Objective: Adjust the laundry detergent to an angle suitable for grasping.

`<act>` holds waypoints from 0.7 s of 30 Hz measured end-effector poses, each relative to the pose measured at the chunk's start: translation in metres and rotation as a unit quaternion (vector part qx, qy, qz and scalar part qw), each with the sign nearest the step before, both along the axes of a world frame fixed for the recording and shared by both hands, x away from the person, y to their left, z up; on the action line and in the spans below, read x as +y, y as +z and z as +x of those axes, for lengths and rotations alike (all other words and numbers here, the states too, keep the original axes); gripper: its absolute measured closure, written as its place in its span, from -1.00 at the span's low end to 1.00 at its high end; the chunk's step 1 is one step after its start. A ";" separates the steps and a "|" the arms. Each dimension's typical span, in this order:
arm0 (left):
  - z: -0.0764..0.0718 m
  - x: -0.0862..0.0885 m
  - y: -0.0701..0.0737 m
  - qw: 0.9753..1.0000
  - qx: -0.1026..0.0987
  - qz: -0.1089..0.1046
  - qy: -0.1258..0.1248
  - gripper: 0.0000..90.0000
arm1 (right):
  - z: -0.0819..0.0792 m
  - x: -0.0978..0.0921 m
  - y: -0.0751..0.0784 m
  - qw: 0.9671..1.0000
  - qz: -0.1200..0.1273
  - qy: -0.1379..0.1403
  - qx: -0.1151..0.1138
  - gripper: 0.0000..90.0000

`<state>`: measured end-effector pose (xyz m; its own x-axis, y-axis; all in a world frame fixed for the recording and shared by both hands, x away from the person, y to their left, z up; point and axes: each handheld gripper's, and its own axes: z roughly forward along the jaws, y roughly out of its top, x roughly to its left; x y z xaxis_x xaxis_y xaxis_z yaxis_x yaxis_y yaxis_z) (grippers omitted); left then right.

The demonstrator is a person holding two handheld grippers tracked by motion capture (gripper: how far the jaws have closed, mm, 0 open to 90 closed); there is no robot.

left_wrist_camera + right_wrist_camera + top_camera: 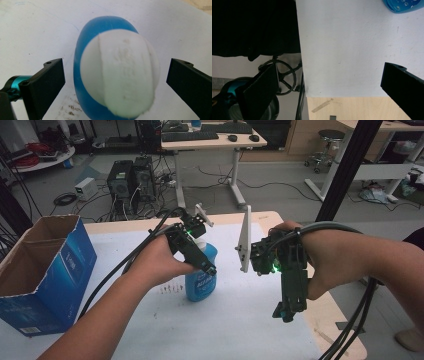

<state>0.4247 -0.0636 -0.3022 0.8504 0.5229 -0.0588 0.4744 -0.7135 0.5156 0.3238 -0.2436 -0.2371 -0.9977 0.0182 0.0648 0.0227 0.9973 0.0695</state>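
One blue bottle [201,280] is seen just left of centre in the high view, upright on the white table cover [235,320]. Its white cap and upper body are hidden there by the left gripper [200,254], which is held directly over it. In the left gripper view the white cap [122,75] is seen from above at frame centre, and the bottle's lower edge is cut off by the bottom border. The two black jaws are set wide apart at either side of the cap, touching nothing.

The right gripper [286,312] is held right of centre in the high view, well apart from the bottle, pointing down. In the right gripper view its jaws are spread with nothing between them, and a sliver of the bottle is cut off at the upper right corner.

One open blue cardboard box [45,270] is cropped by the left edge of the high view.
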 end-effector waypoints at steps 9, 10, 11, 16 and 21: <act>0.004 -0.005 -0.006 1.000 -0.003 0.002 0.006 -0.96 | 0.002 0.001 -0.001 1.000 0.000 0.000 0.002 -0.98; 0.004 -0.006 -0.007 1.000 -0.003 0.005 0.006 -0.96 | 0.002 0.001 -0.001 1.000 0.000 0.001 0.002 -0.98; 0.004 -0.007 -0.008 1.000 -0.003 0.006 0.008 -0.96 | 0.002 0.001 -0.001 1.000 0.000 0.002 0.001 -0.98; 0.005 -0.008 -0.010 1.000 -0.009 0.014 0.011 -0.94 | 0.002 0.002 -0.002 1.000 0.000 0.001 0.002 -0.98; 0.005 -0.011 -0.012 1.000 -0.012 0.018 0.012 -0.94 | 0.003 0.002 -0.002 1.000 -0.002 -0.001 0.000 -0.98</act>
